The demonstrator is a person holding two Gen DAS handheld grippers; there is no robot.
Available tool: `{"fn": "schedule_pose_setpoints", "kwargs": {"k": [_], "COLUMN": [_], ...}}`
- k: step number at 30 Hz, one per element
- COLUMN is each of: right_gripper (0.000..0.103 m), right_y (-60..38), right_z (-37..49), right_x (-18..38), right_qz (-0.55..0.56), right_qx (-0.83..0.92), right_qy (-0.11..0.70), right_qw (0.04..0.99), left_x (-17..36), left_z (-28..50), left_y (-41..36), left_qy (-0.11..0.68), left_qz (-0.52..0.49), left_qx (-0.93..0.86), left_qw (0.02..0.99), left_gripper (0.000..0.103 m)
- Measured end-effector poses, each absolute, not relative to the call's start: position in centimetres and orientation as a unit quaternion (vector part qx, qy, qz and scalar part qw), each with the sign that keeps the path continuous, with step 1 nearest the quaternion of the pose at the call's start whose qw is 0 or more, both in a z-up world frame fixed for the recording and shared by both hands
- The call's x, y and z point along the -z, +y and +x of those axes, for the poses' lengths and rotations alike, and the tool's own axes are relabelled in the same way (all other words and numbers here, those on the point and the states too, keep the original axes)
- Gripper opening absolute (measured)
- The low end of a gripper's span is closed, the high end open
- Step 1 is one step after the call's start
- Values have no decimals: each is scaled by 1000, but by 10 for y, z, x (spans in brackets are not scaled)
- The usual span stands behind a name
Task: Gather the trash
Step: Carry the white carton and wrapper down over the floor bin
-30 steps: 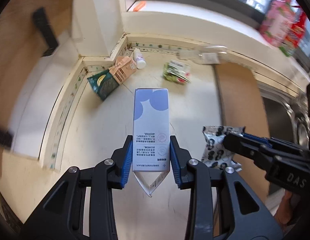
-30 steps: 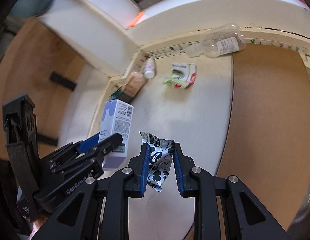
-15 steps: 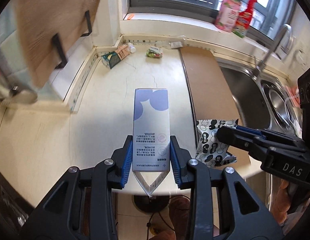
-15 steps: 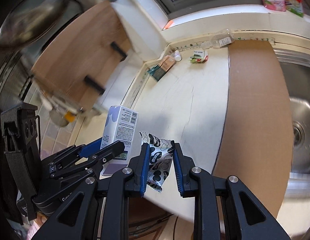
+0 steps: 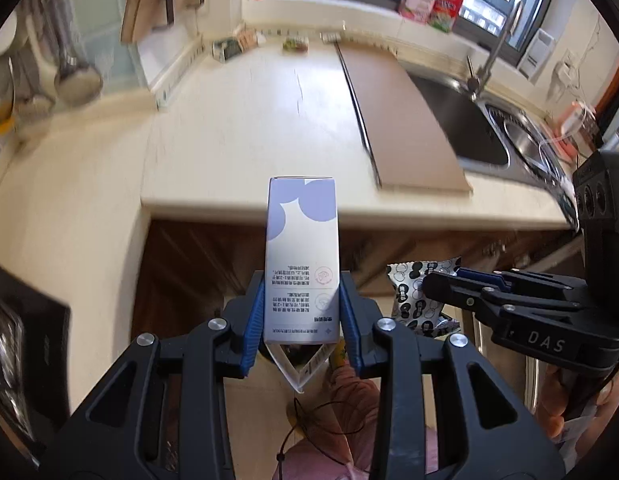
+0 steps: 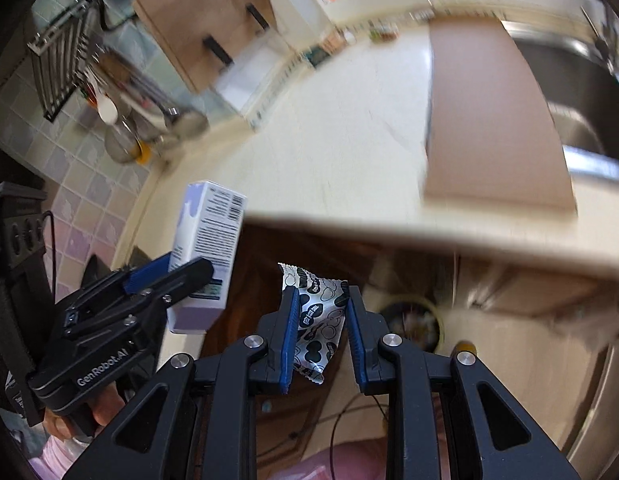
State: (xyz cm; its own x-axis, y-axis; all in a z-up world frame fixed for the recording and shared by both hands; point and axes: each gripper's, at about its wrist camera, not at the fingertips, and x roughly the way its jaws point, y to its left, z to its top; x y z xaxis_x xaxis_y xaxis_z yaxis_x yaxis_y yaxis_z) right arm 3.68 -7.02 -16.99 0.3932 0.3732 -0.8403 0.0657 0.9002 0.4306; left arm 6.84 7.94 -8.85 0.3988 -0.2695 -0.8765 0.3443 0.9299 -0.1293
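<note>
My left gripper [image 5: 301,312] is shut on a white and lilac carton [image 5: 301,248], held upright in the air in front of the counter edge. It also shows in the right wrist view [image 6: 207,240]. My right gripper [image 6: 319,320] is shut on a crumpled black-and-white snack wrapper [image 6: 315,316], also seen in the left wrist view [image 5: 413,300]. A round bin [image 6: 413,320] with trash in it sits on the floor below the right gripper. More trash [image 5: 237,46] lies in the far counter corner.
A cream counter [image 5: 249,128] with a brown board [image 5: 401,120] lies ahead, with a steel sink [image 5: 509,132] to the right. Dark cabinet doors [image 5: 189,264] are below the counter. Utensils hang on the left wall [image 6: 121,120].
Both grippers have pulled back from the counter and now hang past its front edge, with the carton and wrapper still held. The bin has come into the right wrist view.
</note>
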Motion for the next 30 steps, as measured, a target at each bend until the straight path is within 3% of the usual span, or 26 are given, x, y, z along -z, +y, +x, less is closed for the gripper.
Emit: {"fn": "schedule_pose_setpoints", "kwargs": {"k": [12, 21, 30], "right_gripper": [23, 23, 23], "right_y": [-57, -51, -56], "right_z": [-50, -50, -12], "right_x": [311, 453, 537], "right_qz": [207, 205, 163], "right_qx": [-48, -36, -35], "right_qy": [616, 651, 664], "right_qw": [759, 730, 729], "left_x": [245, 389, 480], "left_z": [14, 19, 38], "left_y": [85, 87, 95], "left_qy": [602, 633, 634], "left_qz": [38, 27, 10], "left_qx": [162, 131, 96], "left_qw": [781, 762, 767], "left_gripper": [31, 31, 31]}}
